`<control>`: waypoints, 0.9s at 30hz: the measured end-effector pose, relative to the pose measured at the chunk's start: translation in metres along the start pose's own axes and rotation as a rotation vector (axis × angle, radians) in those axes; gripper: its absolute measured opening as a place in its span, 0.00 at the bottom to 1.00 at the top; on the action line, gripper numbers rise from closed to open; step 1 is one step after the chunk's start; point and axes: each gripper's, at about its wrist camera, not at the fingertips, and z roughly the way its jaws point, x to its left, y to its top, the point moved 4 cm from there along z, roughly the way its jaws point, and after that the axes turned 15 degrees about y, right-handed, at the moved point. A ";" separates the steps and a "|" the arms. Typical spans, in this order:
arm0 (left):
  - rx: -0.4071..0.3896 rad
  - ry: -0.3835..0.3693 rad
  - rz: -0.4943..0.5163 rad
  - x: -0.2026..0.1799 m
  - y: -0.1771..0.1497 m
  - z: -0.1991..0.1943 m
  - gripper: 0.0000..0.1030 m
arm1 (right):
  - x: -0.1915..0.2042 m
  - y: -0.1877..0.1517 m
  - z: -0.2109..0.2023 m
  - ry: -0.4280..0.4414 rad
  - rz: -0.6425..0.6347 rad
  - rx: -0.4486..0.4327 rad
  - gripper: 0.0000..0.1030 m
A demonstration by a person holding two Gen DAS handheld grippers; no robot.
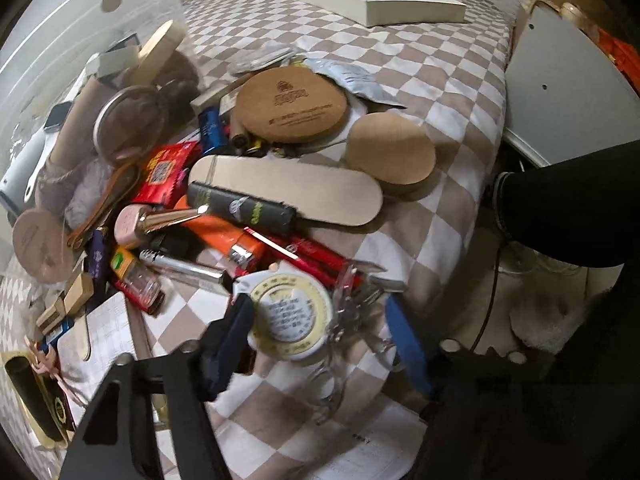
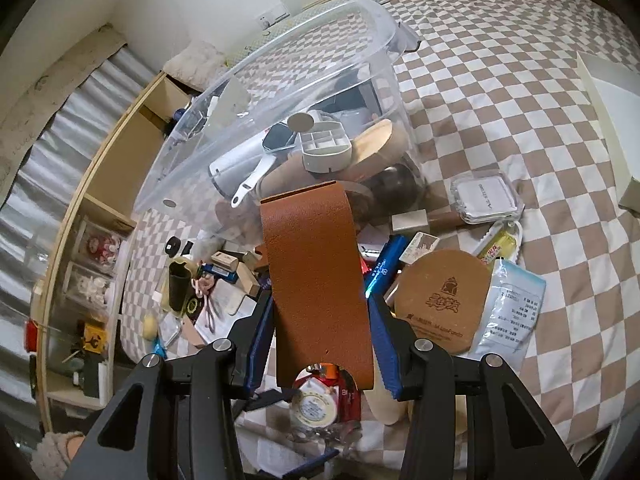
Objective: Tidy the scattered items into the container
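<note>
My right gripper (image 2: 320,340) is shut on a brown leather strap (image 2: 316,272) and holds it up in front of the clear plastic container (image 2: 280,92), which lies tilted on the bed with several items inside. My left gripper (image 1: 320,332) is open around a round white and yellow tape measure (image 1: 290,314) with a clear keyring clip (image 1: 348,300); the same tape measure (image 2: 314,402) shows below the strap in the right wrist view. A pile of scattered items (image 1: 192,184) covers the checkered bedspread (image 1: 440,92).
Round cork coasters (image 1: 292,106) (image 1: 390,152), a long flat board (image 1: 288,190), a black tube (image 1: 240,208), red packets and pens lie in the pile. A white box (image 1: 384,0) sits far back. The bed edge (image 1: 492,168) drops to the floor at right. Shelves (image 2: 92,264) stand left.
</note>
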 end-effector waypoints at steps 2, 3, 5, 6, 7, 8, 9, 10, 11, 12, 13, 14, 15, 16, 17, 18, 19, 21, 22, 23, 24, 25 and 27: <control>-0.001 -0.001 0.014 -0.004 0.001 0.000 0.56 | 0.000 0.001 0.000 0.008 0.011 -0.005 0.46; -0.001 -0.006 0.025 -0.007 0.000 0.000 0.56 | -0.001 0.001 -0.001 0.012 0.018 -0.007 0.46; -0.003 -0.010 0.043 -0.012 -0.001 -0.001 0.56 | -0.001 0.002 -0.002 0.011 0.023 -0.013 0.46; -0.003 -0.013 0.052 -0.015 -0.002 -0.001 0.56 | -0.001 0.003 -0.002 0.010 0.024 -0.014 0.46; -0.002 -0.017 0.059 -0.017 -0.003 -0.001 0.56 | -0.002 0.003 -0.003 0.009 0.026 -0.017 0.46; -0.002 -0.022 0.064 -0.019 -0.004 -0.002 0.56 | -0.002 0.003 -0.004 0.009 0.028 -0.019 0.46; 0.000 -0.026 0.067 -0.020 -0.004 -0.002 0.55 | -0.002 0.003 -0.004 0.009 0.030 -0.021 0.46; 0.001 -0.029 0.072 -0.022 -0.005 -0.002 0.52 | -0.003 0.004 -0.005 0.008 0.033 -0.023 0.46; 0.002 -0.033 0.076 -0.023 -0.006 -0.002 0.46 | -0.003 0.004 -0.005 0.008 0.034 -0.023 0.46; 0.003 -0.029 0.077 -0.024 -0.006 -0.001 0.41 | -0.004 0.004 -0.005 0.006 0.035 -0.024 0.46; 0.003 -0.024 0.072 -0.024 -0.006 0.000 0.40 | -0.004 0.004 -0.005 0.003 0.036 -0.025 0.46; 0.001 -0.026 0.065 -0.024 -0.006 0.001 0.37 | -0.005 0.004 -0.005 0.002 0.037 -0.024 0.46; 0.002 -0.028 0.056 -0.023 -0.005 0.001 0.34 | -0.005 0.004 -0.005 0.000 0.040 -0.023 0.46; 0.005 -0.031 0.050 -0.023 -0.005 0.002 0.32 | -0.006 0.005 -0.005 -0.001 0.042 -0.023 0.46; 0.008 -0.036 0.045 -0.023 -0.004 0.002 0.32 | -0.006 0.005 -0.004 -0.001 0.044 -0.023 0.46; 0.012 -0.041 0.039 -0.023 -0.004 0.003 0.32 | -0.007 0.004 -0.004 0.000 0.047 -0.021 0.46; 0.014 -0.039 0.038 -0.024 -0.004 0.003 0.32 | -0.007 0.004 -0.004 0.000 0.048 -0.021 0.46; 0.014 -0.035 0.041 -0.024 -0.005 0.003 0.29 | -0.007 0.004 -0.003 -0.001 0.049 -0.020 0.46; 0.014 -0.032 0.041 -0.024 -0.005 0.004 0.27 | -0.007 0.004 -0.003 -0.001 0.048 -0.019 0.46; 0.016 -0.029 0.039 -0.024 -0.005 0.004 0.23 | -0.007 0.005 -0.003 -0.001 0.048 -0.018 0.46; 0.021 -0.032 0.032 -0.023 -0.005 0.005 0.22 | -0.007 0.005 -0.003 -0.002 0.049 -0.017 0.46; 0.025 -0.034 0.025 -0.022 -0.004 0.005 0.22 | -0.007 0.004 -0.003 -0.003 0.050 -0.018 0.46; 0.031 -0.040 0.016 -0.019 -0.003 0.004 0.22 | -0.008 0.005 -0.003 -0.004 0.052 -0.019 0.46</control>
